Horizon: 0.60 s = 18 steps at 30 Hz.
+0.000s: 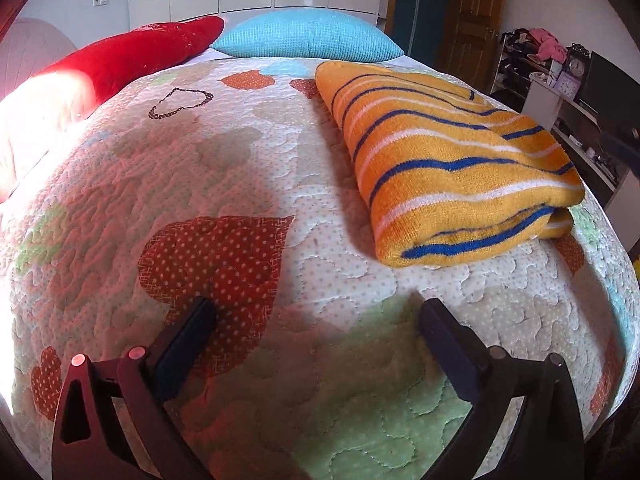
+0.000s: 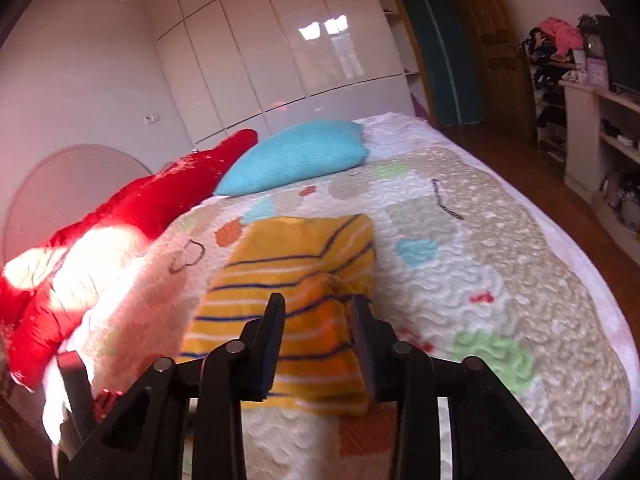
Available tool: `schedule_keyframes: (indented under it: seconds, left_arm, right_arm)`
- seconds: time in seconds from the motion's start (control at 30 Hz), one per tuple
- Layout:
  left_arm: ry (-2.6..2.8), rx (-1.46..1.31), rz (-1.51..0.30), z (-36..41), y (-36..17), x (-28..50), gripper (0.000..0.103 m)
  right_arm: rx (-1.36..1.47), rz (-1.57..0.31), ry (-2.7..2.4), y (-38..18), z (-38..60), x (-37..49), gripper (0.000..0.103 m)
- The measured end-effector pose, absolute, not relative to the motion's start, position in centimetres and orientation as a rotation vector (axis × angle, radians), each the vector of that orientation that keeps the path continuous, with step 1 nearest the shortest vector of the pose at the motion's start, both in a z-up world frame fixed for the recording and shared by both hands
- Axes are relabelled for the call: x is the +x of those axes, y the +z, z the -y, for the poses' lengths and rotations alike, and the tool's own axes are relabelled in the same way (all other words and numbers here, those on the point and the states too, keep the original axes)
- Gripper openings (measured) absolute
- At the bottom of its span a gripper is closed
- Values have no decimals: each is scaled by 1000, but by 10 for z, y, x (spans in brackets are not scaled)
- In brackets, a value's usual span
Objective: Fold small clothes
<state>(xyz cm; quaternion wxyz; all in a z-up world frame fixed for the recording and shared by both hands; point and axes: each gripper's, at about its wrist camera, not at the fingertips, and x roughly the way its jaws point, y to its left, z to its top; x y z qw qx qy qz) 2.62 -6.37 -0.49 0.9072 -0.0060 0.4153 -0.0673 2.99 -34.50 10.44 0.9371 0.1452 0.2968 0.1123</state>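
Left claw (image 1: 316, 312) spread, empty over the bed (image 1: 328, 240); right claw (image 2: 318, 308) half-closed, empty above the folded towel (image 2: 296, 288) — leave it flat.

Both grippers: black angular linkage arms, round silver pins (2 per side), dark fingers (image 1: 448, 340).

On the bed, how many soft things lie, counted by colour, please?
Red: 1, the red pillow
Blue: 1, the blue pillow
Yellow with stripes: 1, the folded striped cloth
Total: 3, all on the quilt
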Motion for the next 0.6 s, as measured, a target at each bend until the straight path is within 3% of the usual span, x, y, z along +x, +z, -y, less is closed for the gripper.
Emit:
schedule_keyframes:
  seconds: [0.17, 0.27, 0.3, 0.33, 0.37, 0.4, 0.6]
  left_arm:
    - [-142, -14, -851, 63, -6, 26, 103]
    - [-149, -19, -848, 62, -6, 25, 102]
    - [-152, -22, -846, 62, -6, 25, 102]
    - [-154, -26, -844, 61, -6, 25, 102]
    - [-155, -28, -842, 61, -6, 25, 102]
    - [-153, -28, -841, 61, -6, 25, 103]
    - [-140, -18, -841, 64, -6, 25, 103]
  right_arm:
    - [459, -821, 324, 70, 336, 118, 33]
    - [483, -893, 223, 35, 354, 121, 15]
    - [510, -869, 226, 35, 361, 113, 15]
    - [509, -839, 204, 40, 365, 103, 17]
    - [459, -807, 146, 50, 367, 92, 28]
    - [391, -768, 112, 64, 365, 83, 33]
    - [180, -707, 275, 117, 294, 101, 33]
